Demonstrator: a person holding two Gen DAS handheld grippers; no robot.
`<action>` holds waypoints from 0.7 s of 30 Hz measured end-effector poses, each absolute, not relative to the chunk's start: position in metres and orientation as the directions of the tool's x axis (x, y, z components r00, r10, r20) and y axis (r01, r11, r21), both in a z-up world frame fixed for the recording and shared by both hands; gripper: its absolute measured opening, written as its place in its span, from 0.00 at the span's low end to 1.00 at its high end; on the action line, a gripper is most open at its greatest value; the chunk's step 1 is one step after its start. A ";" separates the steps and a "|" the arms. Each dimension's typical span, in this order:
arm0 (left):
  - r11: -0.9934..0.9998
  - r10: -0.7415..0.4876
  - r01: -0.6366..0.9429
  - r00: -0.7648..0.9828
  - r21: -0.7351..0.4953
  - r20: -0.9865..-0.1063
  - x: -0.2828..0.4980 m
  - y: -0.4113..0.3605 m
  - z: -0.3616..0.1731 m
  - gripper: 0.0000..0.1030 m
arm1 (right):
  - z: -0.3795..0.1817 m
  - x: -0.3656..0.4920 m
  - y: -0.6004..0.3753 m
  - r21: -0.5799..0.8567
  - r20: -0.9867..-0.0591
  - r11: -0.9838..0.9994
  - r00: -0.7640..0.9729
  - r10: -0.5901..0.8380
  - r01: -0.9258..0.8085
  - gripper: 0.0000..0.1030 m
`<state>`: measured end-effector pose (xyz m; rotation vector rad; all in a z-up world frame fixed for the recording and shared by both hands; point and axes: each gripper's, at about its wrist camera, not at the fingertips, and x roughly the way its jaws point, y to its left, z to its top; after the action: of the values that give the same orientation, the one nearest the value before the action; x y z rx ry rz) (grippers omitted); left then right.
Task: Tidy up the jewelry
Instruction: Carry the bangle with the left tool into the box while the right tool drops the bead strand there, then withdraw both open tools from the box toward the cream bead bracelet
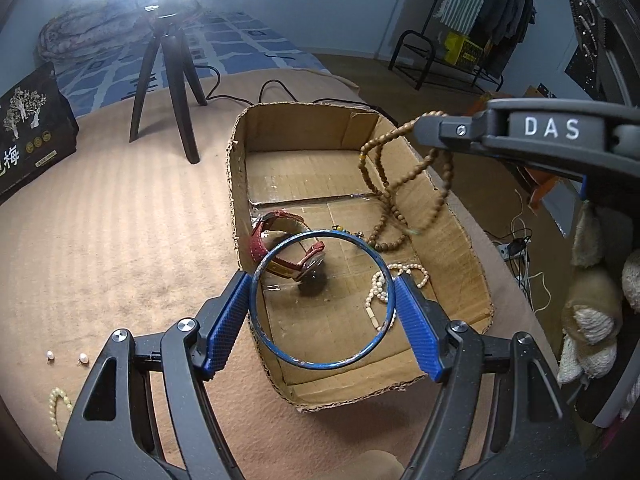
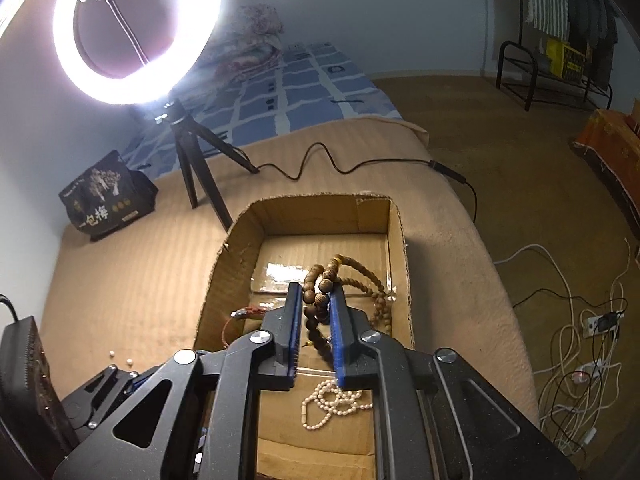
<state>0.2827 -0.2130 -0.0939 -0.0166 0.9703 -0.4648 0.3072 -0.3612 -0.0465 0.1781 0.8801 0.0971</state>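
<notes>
Jaws of the left gripper (image 1: 322,322) pinch a blue bangle (image 1: 323,300) across its width, above the cardboard box's (image 1: 460,240) near end; below lie a red-strapped watch (image 1: 280,248) and pearl necklace (image 1: 384,288). Farther in, the right gripper (image 2: 316,328) clamps a wooden bead strand (image 2: 320,292), dangling mid-box with open floor beyond.

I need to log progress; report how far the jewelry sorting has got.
Done: a red watch and a pearl necklace lie in the cardboard box. In hand: the left gripper holds a blue bangle over the box, and the right gripper holds a wooden bead string above it. Left: two loose pearls and a pale bead bracelet outside the box.
</notes>
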 end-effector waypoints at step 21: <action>0.916 -0.363 0.346 0.488 -0.206 -0.794 0.278 -0.191 -0.085 0.74 | -0.041 0.297 -0.360 0.198 -0.754 0.980 0.643 0.134 0.029 0.49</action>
<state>0.2781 -0.1909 -0.0849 -0.0193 0.9694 -0.4306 0.2974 -0.3604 -0.0409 0.1993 0.8716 0.0605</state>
